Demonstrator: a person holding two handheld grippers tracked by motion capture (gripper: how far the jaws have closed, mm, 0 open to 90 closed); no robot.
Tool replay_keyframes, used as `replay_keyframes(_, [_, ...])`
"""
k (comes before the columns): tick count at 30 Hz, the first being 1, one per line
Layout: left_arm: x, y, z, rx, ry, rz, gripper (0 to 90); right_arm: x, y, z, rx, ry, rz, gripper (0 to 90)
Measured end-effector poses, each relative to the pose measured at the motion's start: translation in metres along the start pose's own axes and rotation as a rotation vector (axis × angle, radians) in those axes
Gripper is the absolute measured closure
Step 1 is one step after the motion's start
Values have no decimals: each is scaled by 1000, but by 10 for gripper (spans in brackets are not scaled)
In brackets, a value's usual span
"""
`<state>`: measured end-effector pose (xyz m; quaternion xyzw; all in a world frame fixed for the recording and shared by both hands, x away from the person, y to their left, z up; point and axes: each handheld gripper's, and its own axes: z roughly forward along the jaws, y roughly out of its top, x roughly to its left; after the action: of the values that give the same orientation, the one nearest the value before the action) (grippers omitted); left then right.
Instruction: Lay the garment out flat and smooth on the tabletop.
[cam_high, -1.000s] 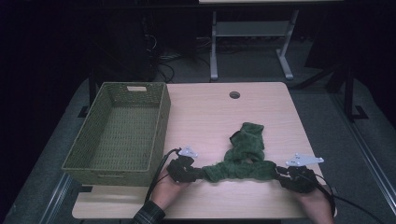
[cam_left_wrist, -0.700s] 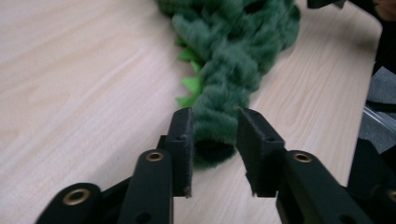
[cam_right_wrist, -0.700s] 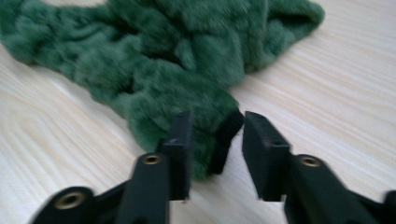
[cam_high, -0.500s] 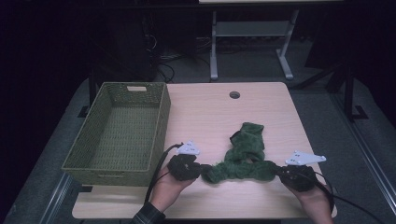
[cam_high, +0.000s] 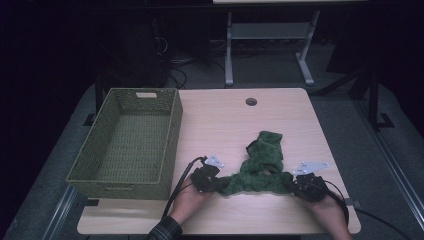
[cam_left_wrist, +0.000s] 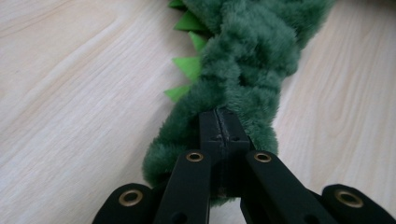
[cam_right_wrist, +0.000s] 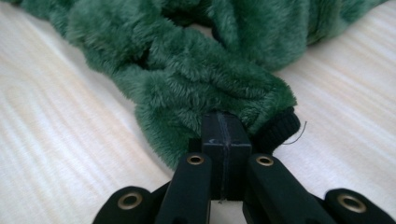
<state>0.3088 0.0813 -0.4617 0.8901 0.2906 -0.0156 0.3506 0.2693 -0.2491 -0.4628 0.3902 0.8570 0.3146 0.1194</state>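
Left tool (cam_high: 210, 178) pinched tight on one end of green plush garment (cam_high: 260, 167), right tool (cam_high: 300, 184) pinched on other end; garment stretched between them on bench (cam_high: 215, 125); risk: thin fur bite slips when lifted, middle sags, snags basket (cam_high: 172, 142) rim beyond left tool

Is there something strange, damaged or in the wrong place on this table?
Nothing is damaged or spilled. The green plush garment lies crumpled on the table, while the basket beside it has nothing in it. A loose thread hangs at the black cuff.
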Motion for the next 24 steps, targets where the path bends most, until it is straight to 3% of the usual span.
replay_keyframes(3, [0, -3, -4, 24, 3, 17, 899, 4, -3, -3, 8, 18, 4, 900])
replay_keyframes(13, [-1, -24, -24, 61, -52, -7, 899, 27, -15, -12, 18, 65, -12, 900])
replay_keyframes(15, [-2, -25, -25, 42, -63, -27, 891, 30, -15, -13, 18, 73, -16, 899])
replay_keyframes(20, [-1, -8, -37, -21, -70, -16, 748, 31, -5, -22, -39, 83, -24, 807])
replay_keyframes(24, [4, 15, -38, -42, -68, 26, 668, 24, 8, -26, -97, 74, -17, 762])
